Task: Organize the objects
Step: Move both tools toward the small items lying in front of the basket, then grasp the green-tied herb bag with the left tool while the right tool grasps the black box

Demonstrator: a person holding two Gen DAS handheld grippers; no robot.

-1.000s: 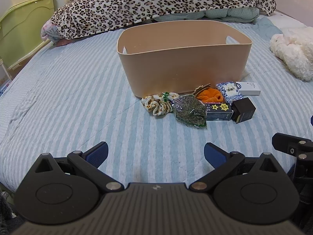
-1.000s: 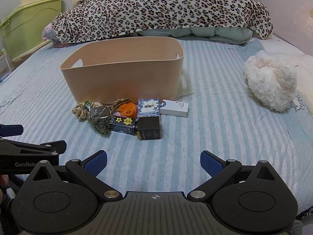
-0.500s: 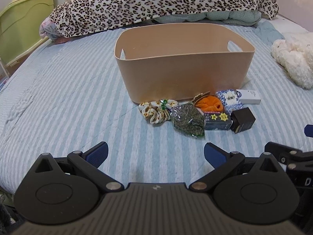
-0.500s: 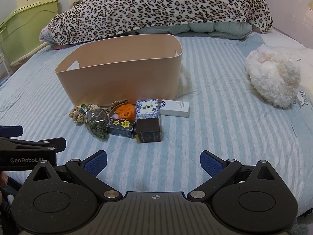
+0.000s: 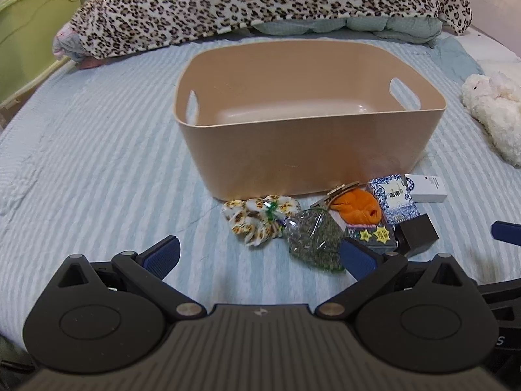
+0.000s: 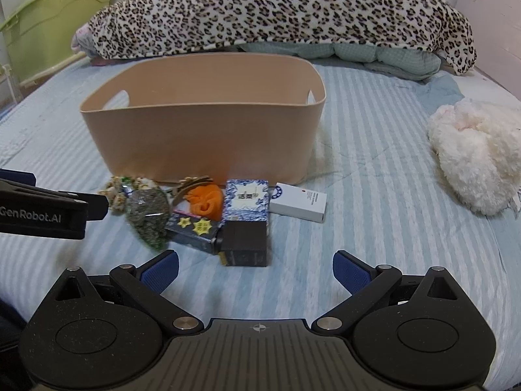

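Note:
An empty tan basket (image 5: 309, 153) (image 6: 202, 140) stands on the striped bed. In front of it lie a floral scrunchie (image 5: 260, 218), a clear bag of dried herbs (image 5: 312, 239) (image 6: 148, 210), an orange cloth (image 5: 358, 208) (image 6: 206, 202), a dark box with yellow stars (image 5: 371, 234) (image 6: 195, 229), a blue-white patterned box (image 5: 394, 200) (image 6: 247, 200), a black box (image 5: 418, 233) (image 6: 246, 242) and a white box (image 5: 426, 189) (image 6: 299, 202). My left gripper (image 5: 260, 255) is open and empty, just short of the scrunchie and herb bag. My right gripper (image 6: 255, 268) is open and empty, just short of the black box.
A leopard-print duvet (image 5: 260, 3) is heaped at the head of the bed behind the basket. A white fluffy toy (image 6: 475, 159) lies to the right. A green bin (image 6: 55, 26) stands beyond the bed's left edge.
Both grippers have moved forward and closer to the objects and basket. The basket's inside now shows in the left wrist view. Both stay open.

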